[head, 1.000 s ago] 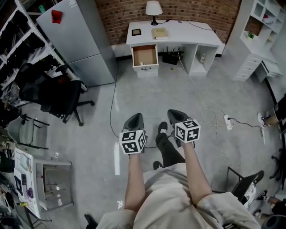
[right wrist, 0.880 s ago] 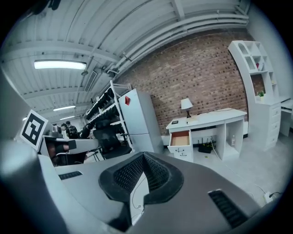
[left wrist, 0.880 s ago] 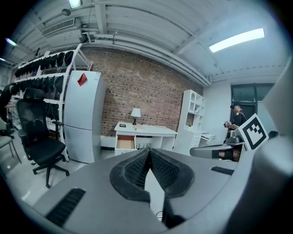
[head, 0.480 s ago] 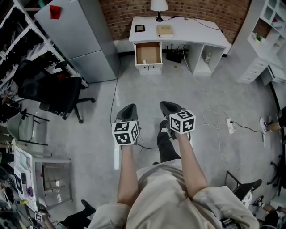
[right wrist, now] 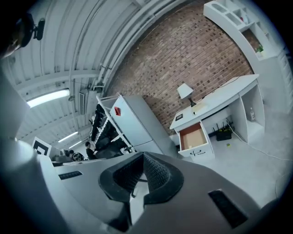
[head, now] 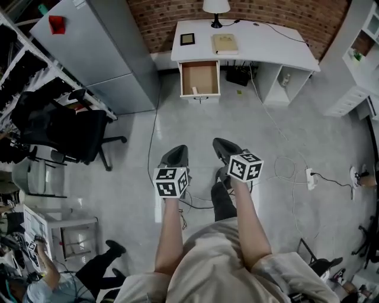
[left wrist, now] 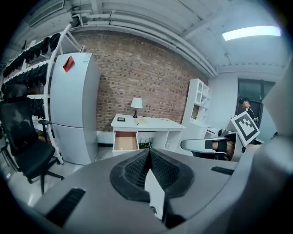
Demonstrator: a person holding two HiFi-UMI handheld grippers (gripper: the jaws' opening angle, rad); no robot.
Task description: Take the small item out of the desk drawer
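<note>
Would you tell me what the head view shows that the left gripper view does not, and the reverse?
Only the head view: a small pale item inside the drawer, and a white power strip. Only the left gripper view: the lit ceiling light, and the left tongs seen shut and empty. Both: the white desk, its open drawer, the lamp and the grey cabinet.
</note>
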